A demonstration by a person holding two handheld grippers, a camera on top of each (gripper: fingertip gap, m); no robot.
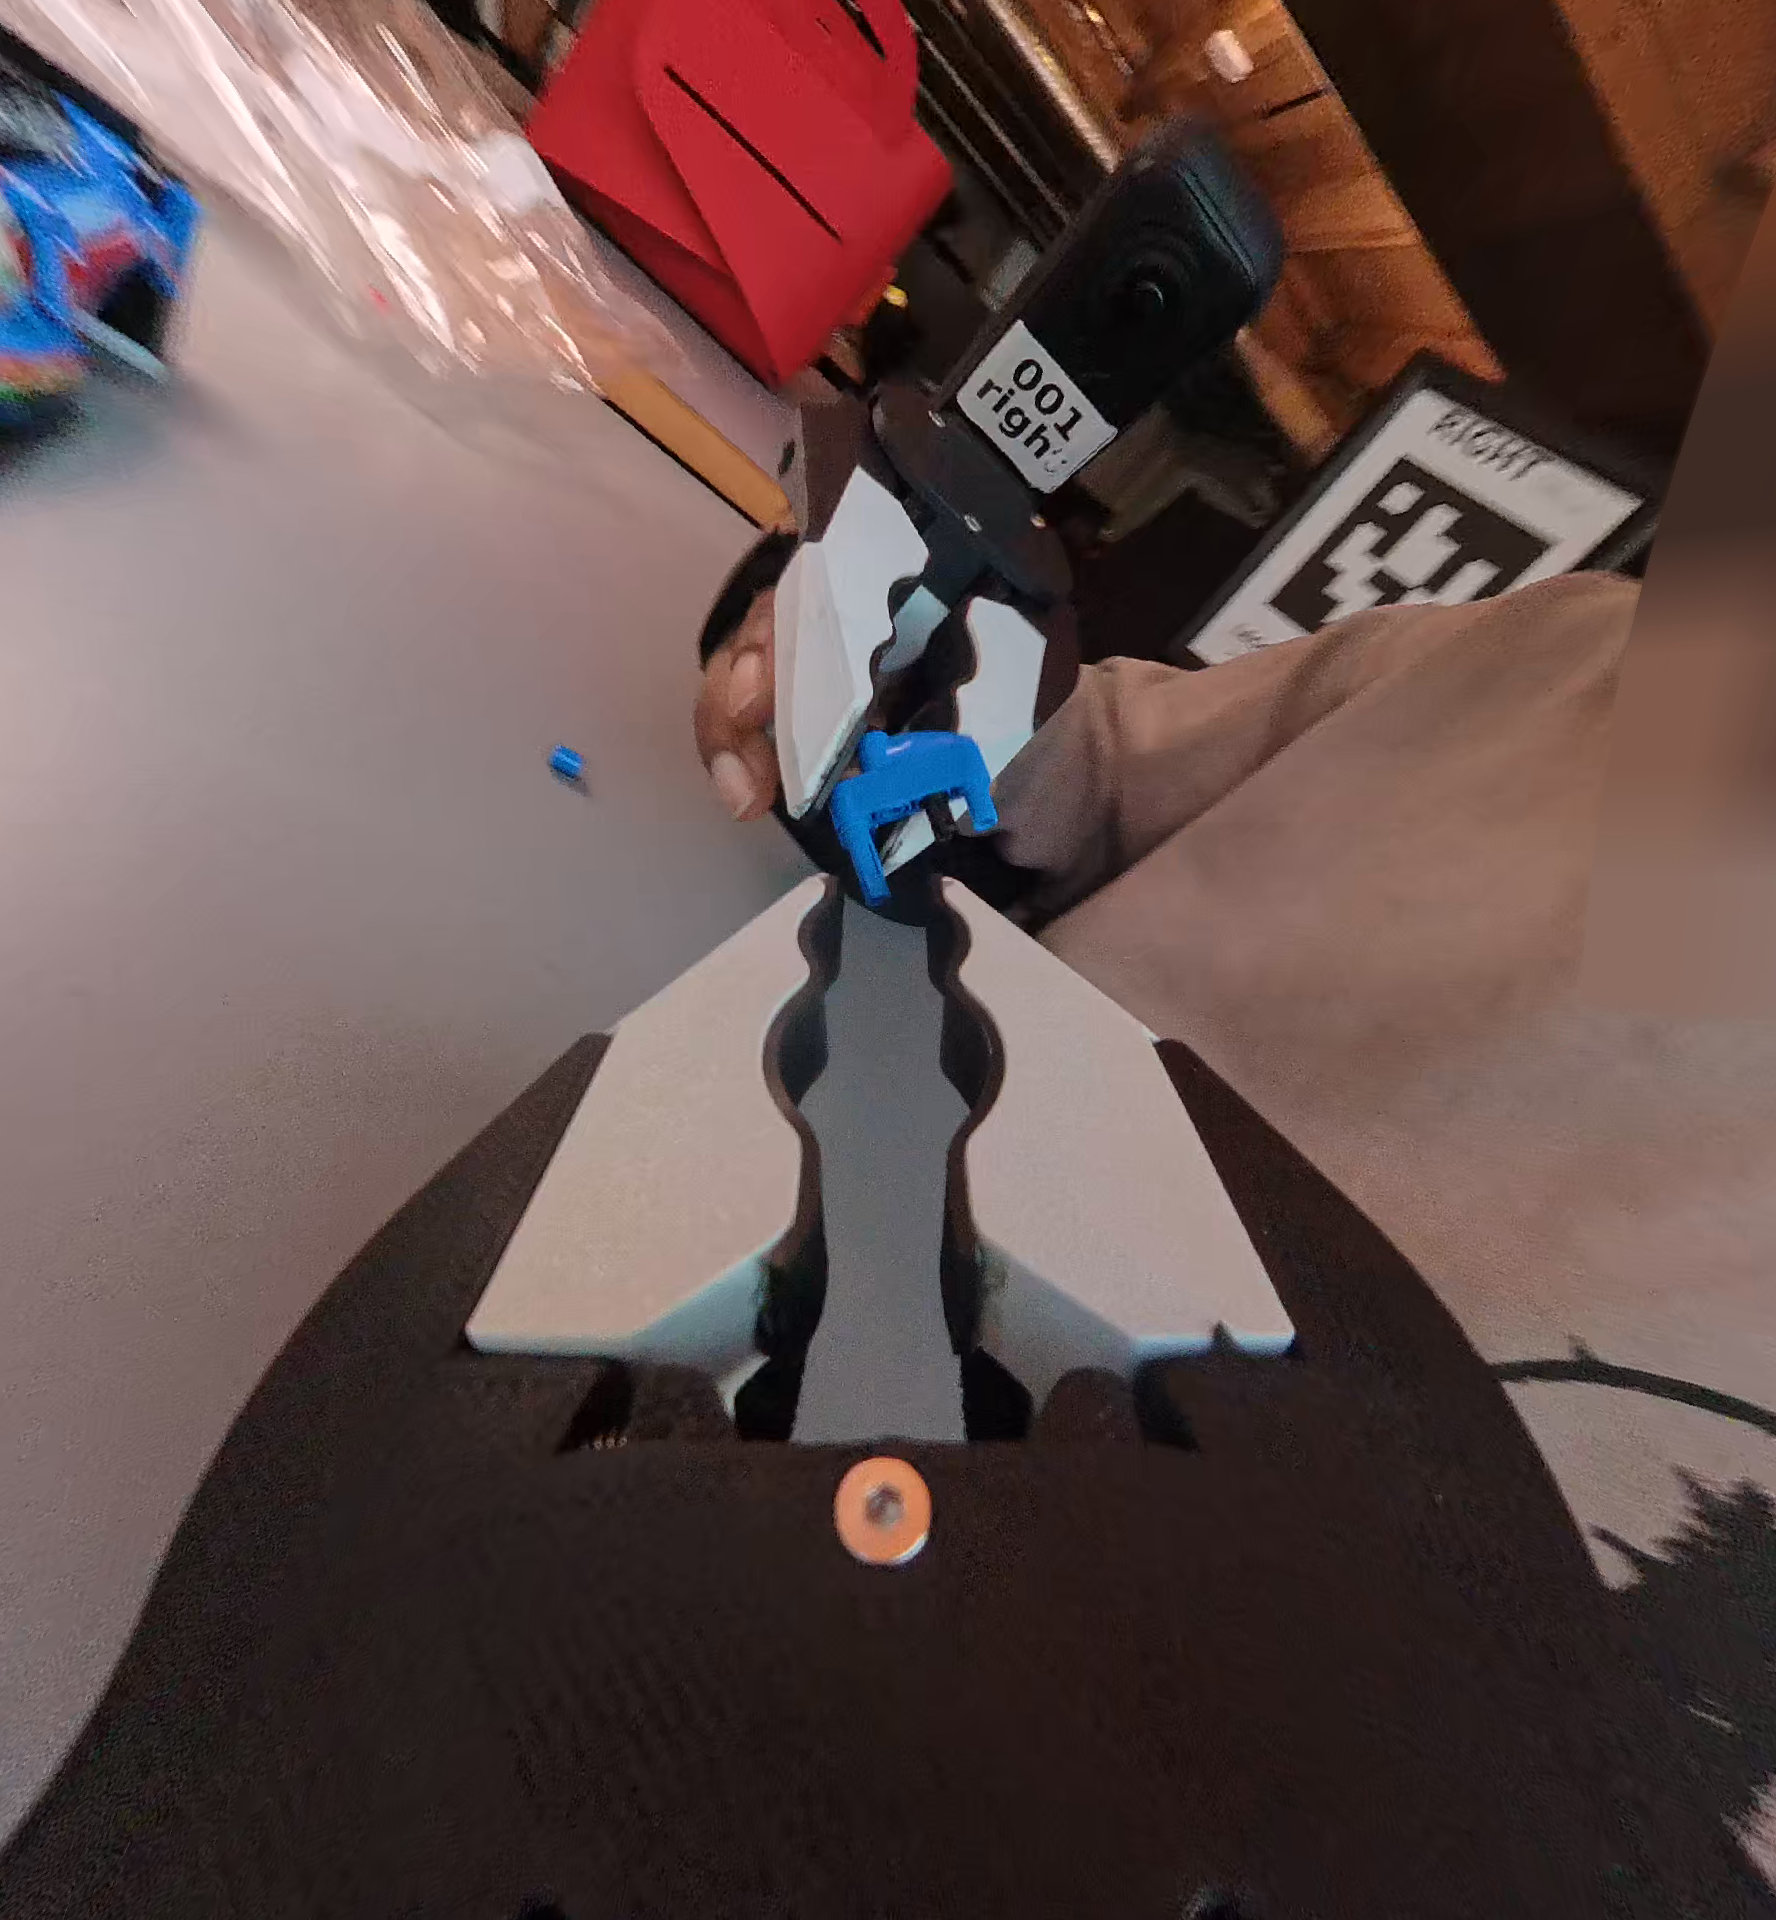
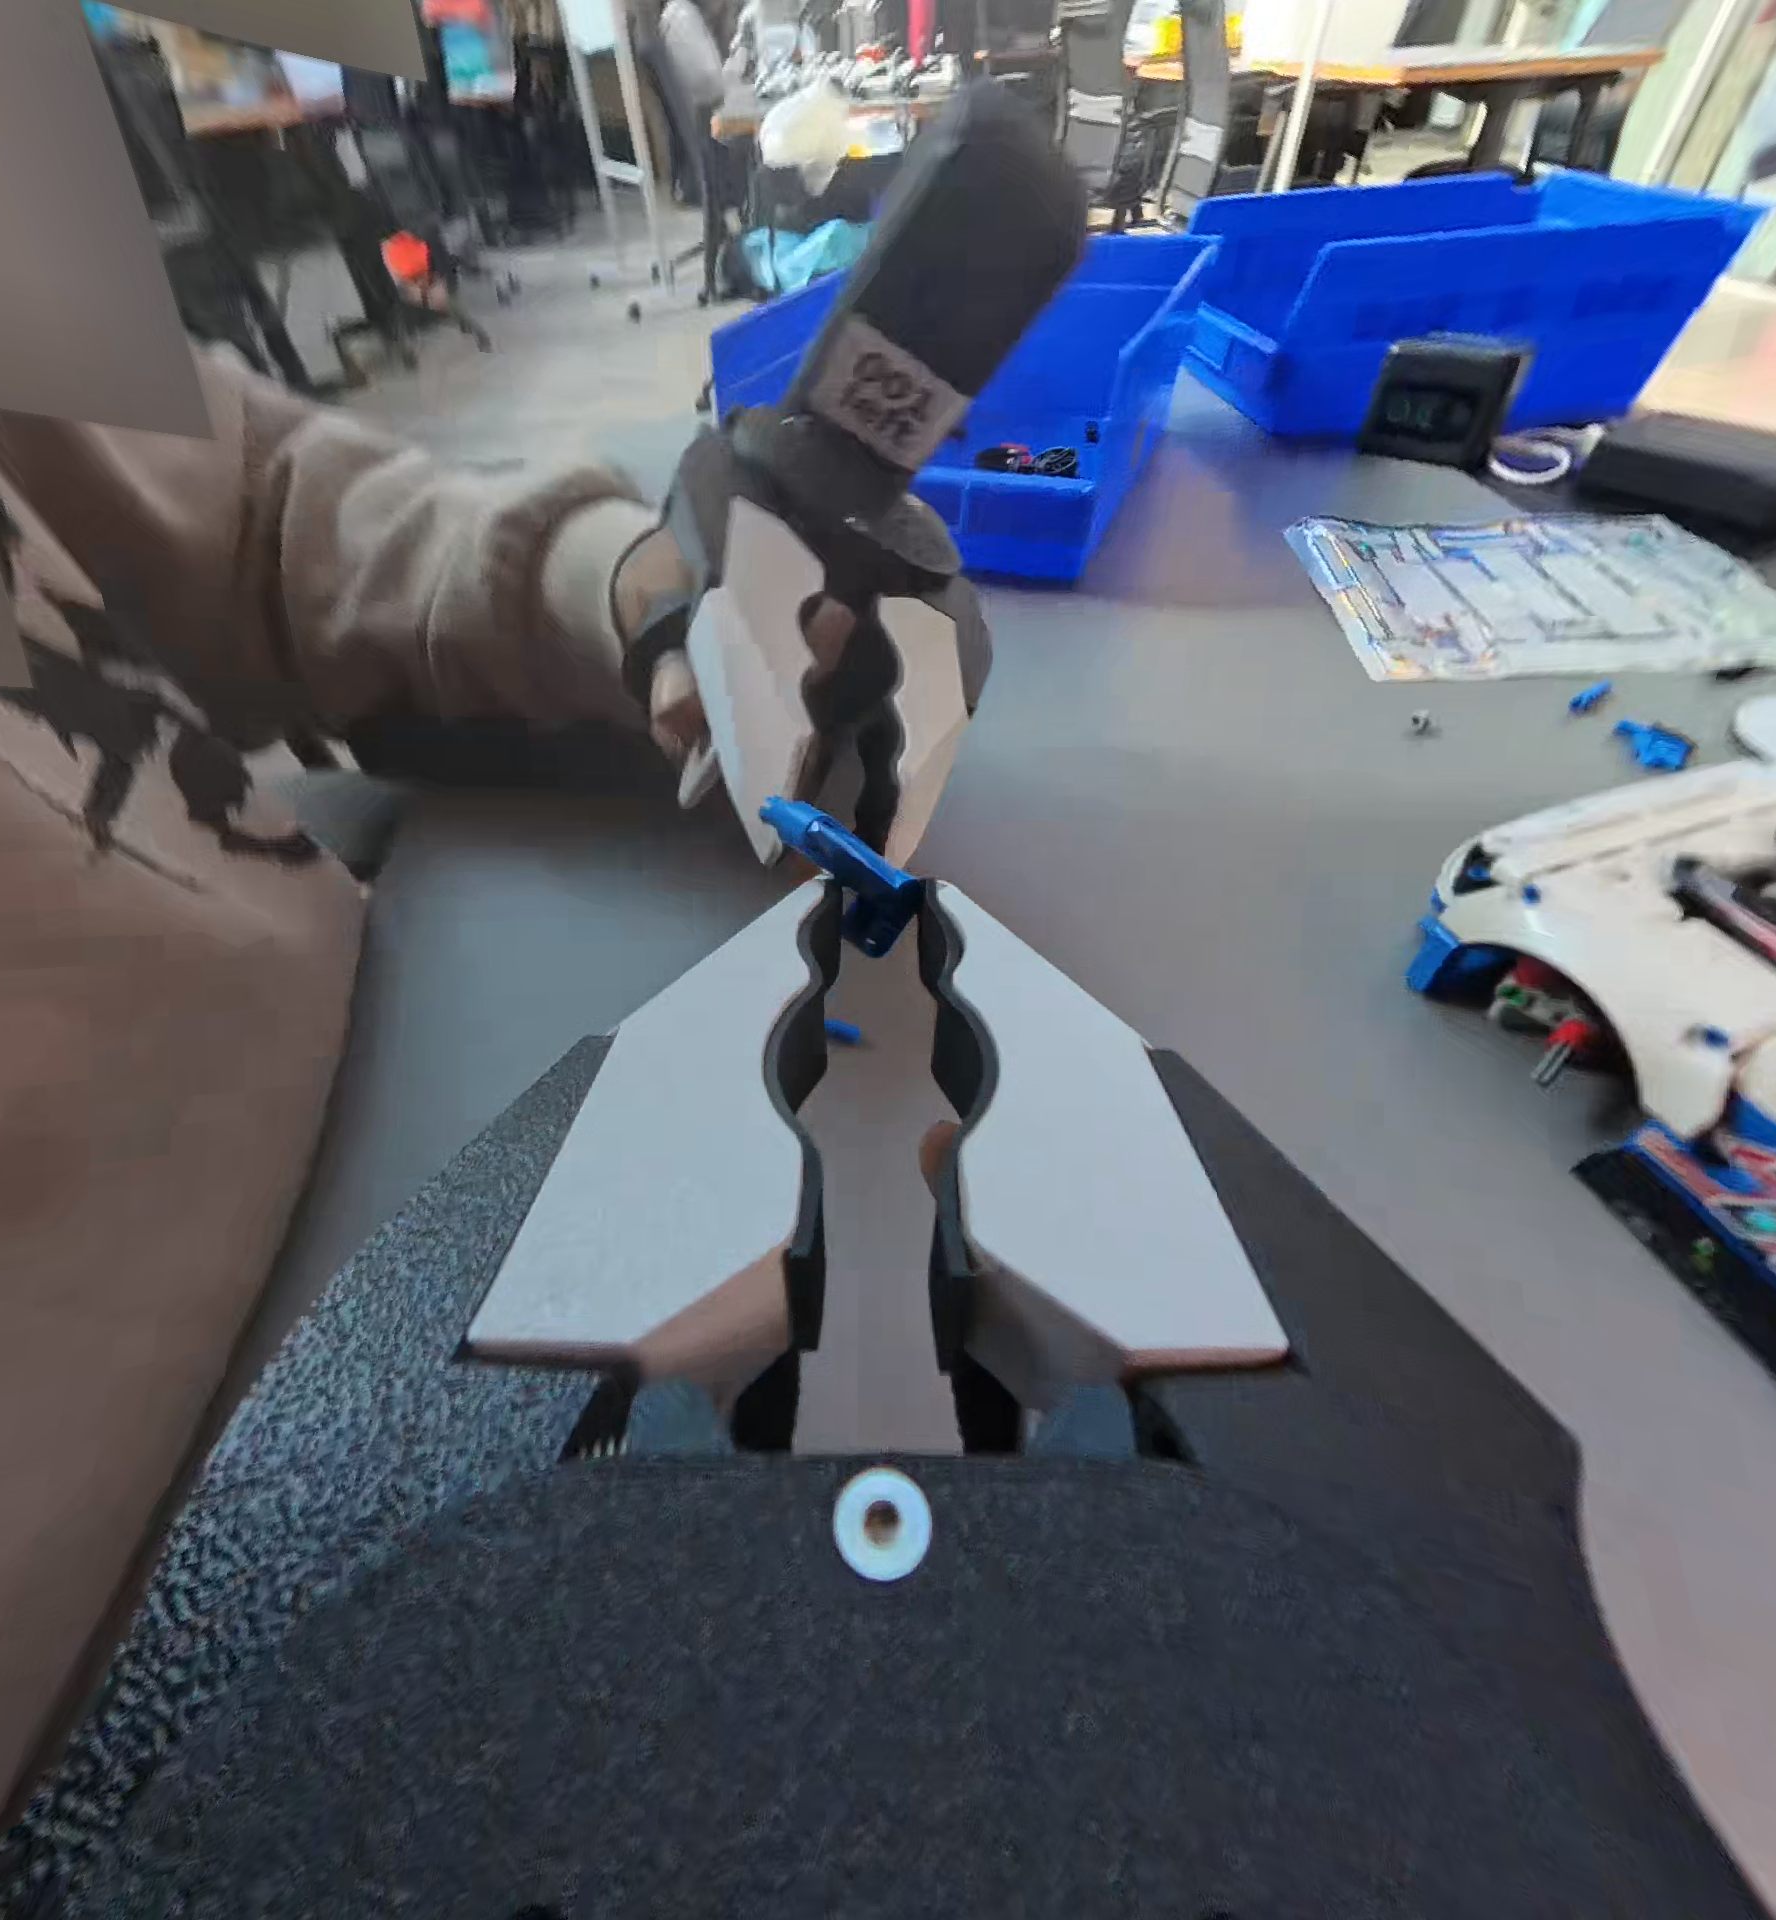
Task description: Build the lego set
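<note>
Two hand-held grippers meet tip to tip above the grey desk (image 2: 1227,748), with a small blue lego piece (image 1: 899,795) between them. In the right wrist view we see the right gripper (image 2: 876,894) clenched on the lower end of this piece. Its long axis rises from those tips up and away toward the left gripper (image 2: 832,847), whose tips lie at the piece's far end; whether they touch it we cannot tell.

In the left wrist view the left gripper (image 1: 884,888) shows a narrow gap between its tips, with the piece just beyond them, so we judge it released and empty. The piece is nearer the right tongs by contact. We judge that the coming move turns on bringing the left tips over the free end, along that axis.

The piece is hard, glossy plastic, bracket-shaped with short prongs. The fingers (image 1: 655,1174) are matte pale plates with wavy dark inner edges, set in rough black printed bodies.

A partly built white and blue car (image 2: 1632,977) sits toward the desk's right edge, a spare blue pin (image 1: 566,761) lies loose on the desk, and blue bins (image 2: 1331,301) stand at its far side.
</note>
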